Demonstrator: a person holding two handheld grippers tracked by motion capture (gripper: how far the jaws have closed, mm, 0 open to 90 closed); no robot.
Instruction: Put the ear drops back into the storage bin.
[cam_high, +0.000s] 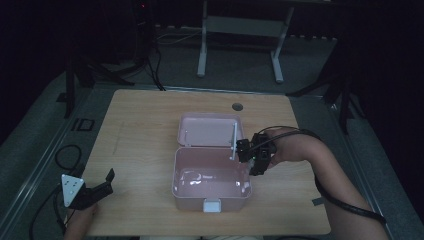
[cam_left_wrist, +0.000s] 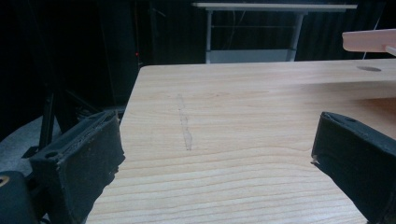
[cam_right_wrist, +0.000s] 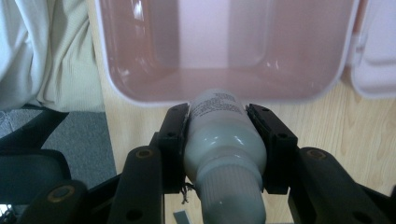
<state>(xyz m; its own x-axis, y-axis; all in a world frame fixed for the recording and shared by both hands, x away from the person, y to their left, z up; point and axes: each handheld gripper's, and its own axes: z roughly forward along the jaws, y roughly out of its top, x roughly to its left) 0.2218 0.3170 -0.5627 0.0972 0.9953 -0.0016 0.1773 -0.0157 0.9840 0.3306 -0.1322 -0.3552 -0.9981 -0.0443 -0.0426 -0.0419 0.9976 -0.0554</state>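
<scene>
An open pink box (cam_high: 176, 172) stands at the middle of the wooden table, its lid (cam_high: 210, 127) lying flat behind it. My right gripper (cam_high: 252, 155) hovers at the box's right rim, shut on a white bottle (cam_right_wrist: 219, 135). In the right gripper view the bottle's ribbed cap points back at the camera and its body reaches over the box rim (cam_right_wrist: 140, 95); the gripper (cam_right_wrist: 218, 109) clamps it on both sides. My left gripper (cam_high: 110, 181) rests at the front left corner of the table, open, with bare wood between its jaws (cam_left_wrist: 215, 140).
A round cable hole (cam_high: 237, 106) sits near the table's far edge. Cables (cam_high: 67, 155) lie on the floor to the left, and a metal desk frame (cam_high: 240, 30) stands behind. The lid's edge (cam_left_wrist: 369, 39) shows at the upper right of the left gripper view.
</scene>
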